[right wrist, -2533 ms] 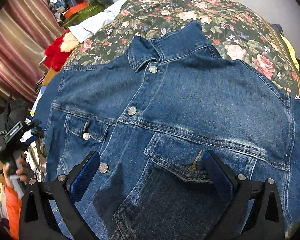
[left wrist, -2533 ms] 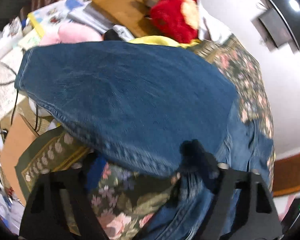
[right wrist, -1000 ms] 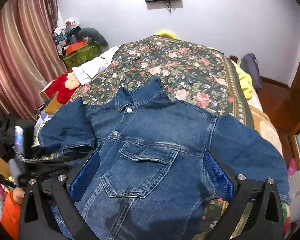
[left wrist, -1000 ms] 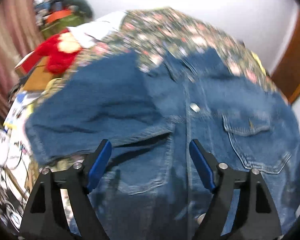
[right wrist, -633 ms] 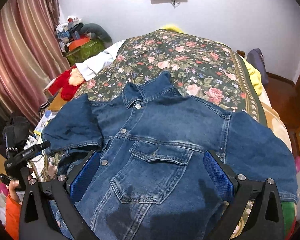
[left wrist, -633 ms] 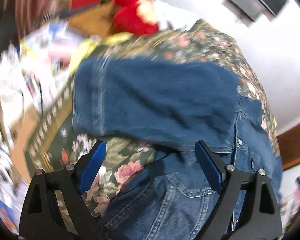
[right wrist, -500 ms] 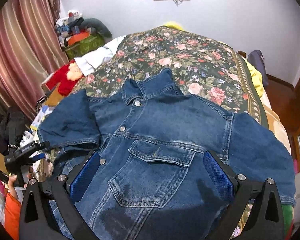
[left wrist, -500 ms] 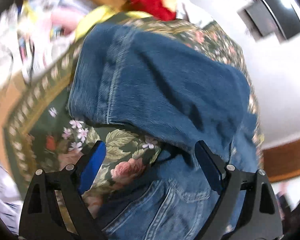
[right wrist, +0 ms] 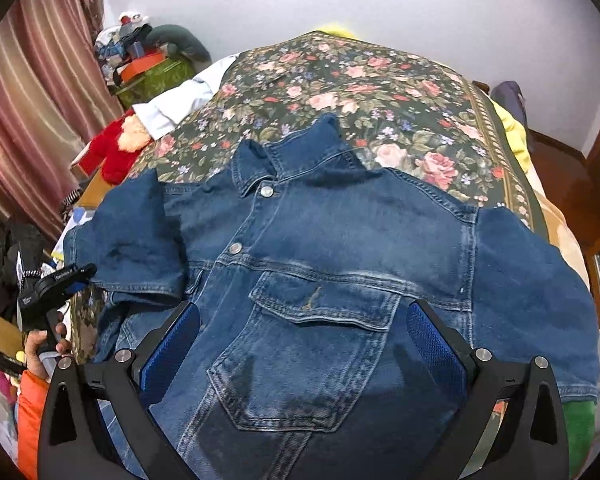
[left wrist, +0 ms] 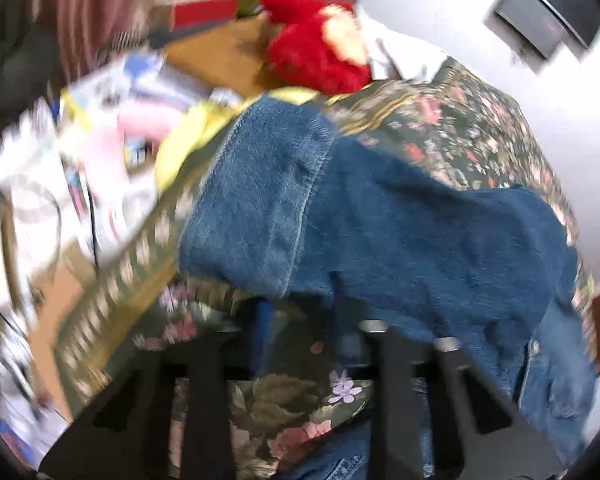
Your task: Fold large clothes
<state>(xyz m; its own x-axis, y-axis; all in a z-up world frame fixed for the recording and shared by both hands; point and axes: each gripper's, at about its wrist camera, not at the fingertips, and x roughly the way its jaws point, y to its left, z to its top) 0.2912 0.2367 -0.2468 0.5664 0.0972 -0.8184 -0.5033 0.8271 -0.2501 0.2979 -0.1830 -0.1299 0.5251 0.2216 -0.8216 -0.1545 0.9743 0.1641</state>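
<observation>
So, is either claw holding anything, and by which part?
Right claw is open, holding nothing. Left claw sits at the jacket sleeve, lower edge near the cuff; blur hides any grip.

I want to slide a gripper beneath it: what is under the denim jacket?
The denim jacket lies on the floral bedspread, which shows around it. Anything beneath its middle is covered.

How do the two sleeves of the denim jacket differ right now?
The left sleeve is folded inward, its cuff lying over the chest near the left pocket; the right sleeve lies spread outward, its cuff at the bed edge. The left gripper sits at the left sleeve's edge, jaws nearly closed; whether it pinches the denim is too blurred to tell. The open right gripper hovers over the chest, away from the right sleeve. Both are the same dark blue denim.
</observation>
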